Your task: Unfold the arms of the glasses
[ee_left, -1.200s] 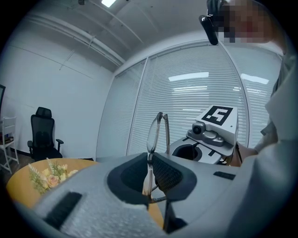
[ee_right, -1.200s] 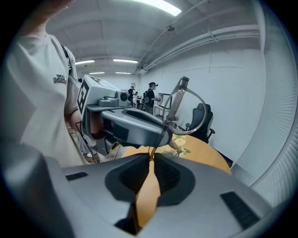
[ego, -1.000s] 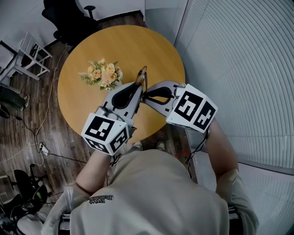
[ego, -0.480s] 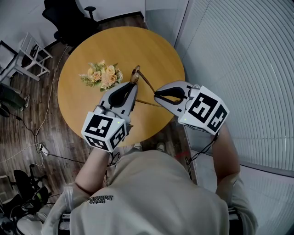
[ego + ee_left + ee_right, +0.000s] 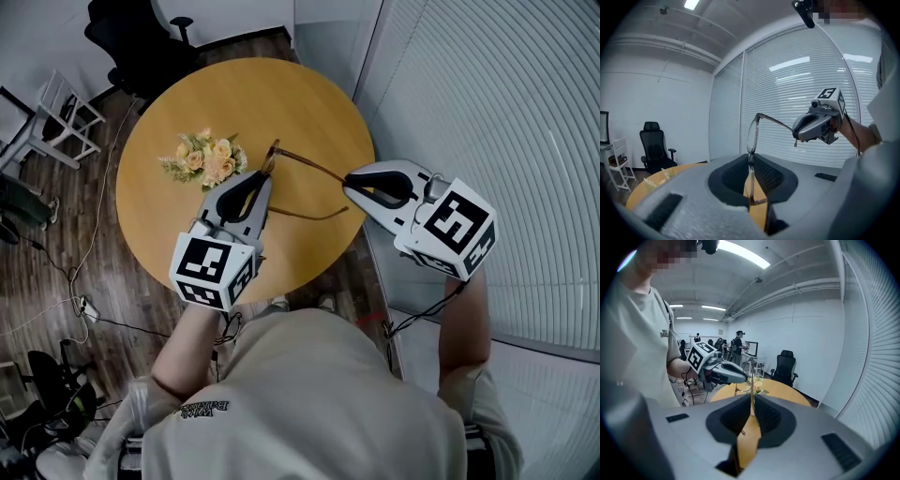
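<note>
While both claws hold the glasses (image 5: 273,157) up over the table (image 5: 281,94), the frame shows edge-on: thin brown rim, clear lenses.

Grip: the left claw (image 5: 261,183) is nearly closed and pinches the front rim, with one lens standing above its jaws. The right claw (image 5: 352,184) is closed on the tip of one arm, which runs out straight from the far hinge. The second arm juts rightward lower down, free.

A second ago the right claw sat close against the left claw, with the arm near the front. Now the two are well apart and the arm is swung wide. The left claw has hardly shifted.
</note>
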Tool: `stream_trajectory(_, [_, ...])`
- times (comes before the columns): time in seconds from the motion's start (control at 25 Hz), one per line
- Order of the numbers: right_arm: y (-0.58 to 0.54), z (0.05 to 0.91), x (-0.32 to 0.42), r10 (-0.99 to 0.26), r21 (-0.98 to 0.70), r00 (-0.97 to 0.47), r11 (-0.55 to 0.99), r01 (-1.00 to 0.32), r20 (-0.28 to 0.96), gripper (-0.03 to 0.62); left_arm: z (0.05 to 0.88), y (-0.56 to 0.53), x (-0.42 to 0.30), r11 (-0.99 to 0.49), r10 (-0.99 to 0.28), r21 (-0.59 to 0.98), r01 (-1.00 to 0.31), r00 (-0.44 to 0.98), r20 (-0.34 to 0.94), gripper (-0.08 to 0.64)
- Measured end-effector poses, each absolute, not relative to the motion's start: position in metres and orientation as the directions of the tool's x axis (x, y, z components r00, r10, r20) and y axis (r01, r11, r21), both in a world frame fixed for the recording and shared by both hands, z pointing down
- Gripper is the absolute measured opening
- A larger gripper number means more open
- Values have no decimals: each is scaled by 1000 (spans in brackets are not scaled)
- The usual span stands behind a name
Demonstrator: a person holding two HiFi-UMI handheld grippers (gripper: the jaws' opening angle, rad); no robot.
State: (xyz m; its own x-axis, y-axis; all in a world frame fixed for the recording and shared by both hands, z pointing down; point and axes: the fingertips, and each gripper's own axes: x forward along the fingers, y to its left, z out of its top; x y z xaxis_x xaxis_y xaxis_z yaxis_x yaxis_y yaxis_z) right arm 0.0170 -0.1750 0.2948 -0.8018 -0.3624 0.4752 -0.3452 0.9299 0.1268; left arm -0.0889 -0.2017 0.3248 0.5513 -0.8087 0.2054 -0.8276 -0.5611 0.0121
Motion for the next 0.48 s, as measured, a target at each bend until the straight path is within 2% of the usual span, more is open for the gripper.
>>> stream_trajectory(0.48, [-174,263,30,-426,225,-792,904,-363,437,41,330,-202,-78,-586,-794,-41,-809,563,229,46])
